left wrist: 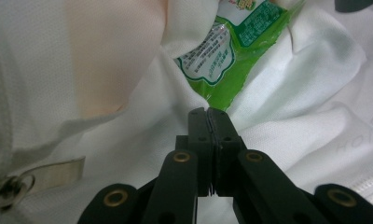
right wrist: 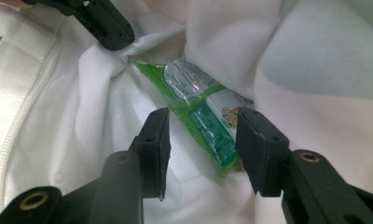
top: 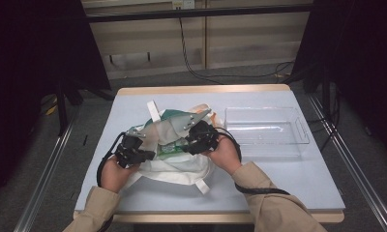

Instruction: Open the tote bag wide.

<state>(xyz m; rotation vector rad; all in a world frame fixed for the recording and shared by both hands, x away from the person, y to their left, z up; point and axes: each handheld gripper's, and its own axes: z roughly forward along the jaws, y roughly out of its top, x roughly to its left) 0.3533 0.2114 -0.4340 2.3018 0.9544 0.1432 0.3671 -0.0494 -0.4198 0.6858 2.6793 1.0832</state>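
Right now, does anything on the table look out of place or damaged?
Nothing looks damaged or spilled. The white cloth bag lies crumpled, with the green snack packet tilted inside its opening. The clear plastic tray beside it sits straight.

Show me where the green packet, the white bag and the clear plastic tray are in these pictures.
green packet [right wrist: 201,119]: right gripper view, on its printed middle.
white bag [top: 174,170]: high view, on its lower fabric near the person.
clear plastic tray [top: 303,130]: high view, on its right rim.

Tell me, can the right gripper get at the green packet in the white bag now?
Probably yes: the right gripper stands open with the green packet between its jaws, and the white bag is pulled aside there.
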